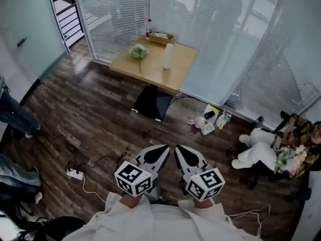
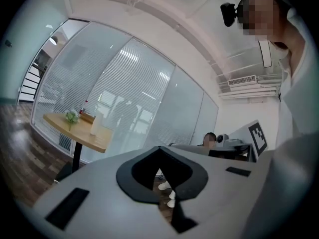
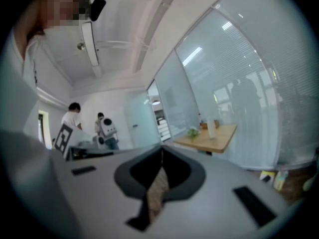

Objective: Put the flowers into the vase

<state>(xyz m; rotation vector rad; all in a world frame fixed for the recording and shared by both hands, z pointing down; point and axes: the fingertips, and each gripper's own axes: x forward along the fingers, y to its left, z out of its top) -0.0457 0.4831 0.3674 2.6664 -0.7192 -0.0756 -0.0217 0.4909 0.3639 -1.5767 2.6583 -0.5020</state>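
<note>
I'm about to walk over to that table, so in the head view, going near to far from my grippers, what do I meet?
black table base → white vase → wooden tray at the table's far edge

Left tool [image 2: 159,150] shut (empty); table [image 2: 82,131] far off.

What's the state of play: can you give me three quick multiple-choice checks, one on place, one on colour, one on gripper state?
1. Where do the flowers by the vase lie?
A in a gripper's jaws; B on the wooden table; C under the table
2. What colour is the vase?
A white; B blue; C black
3. How do the left gripper and right gripper stand?
A both open; B one shut on a flower; C both shut, empty

Answers: 1 B, the head view shows them on the tabletop; 2 A, it stands white against the wood; 3 C, each gripper view shows its jaws together with nothing between.
</note>
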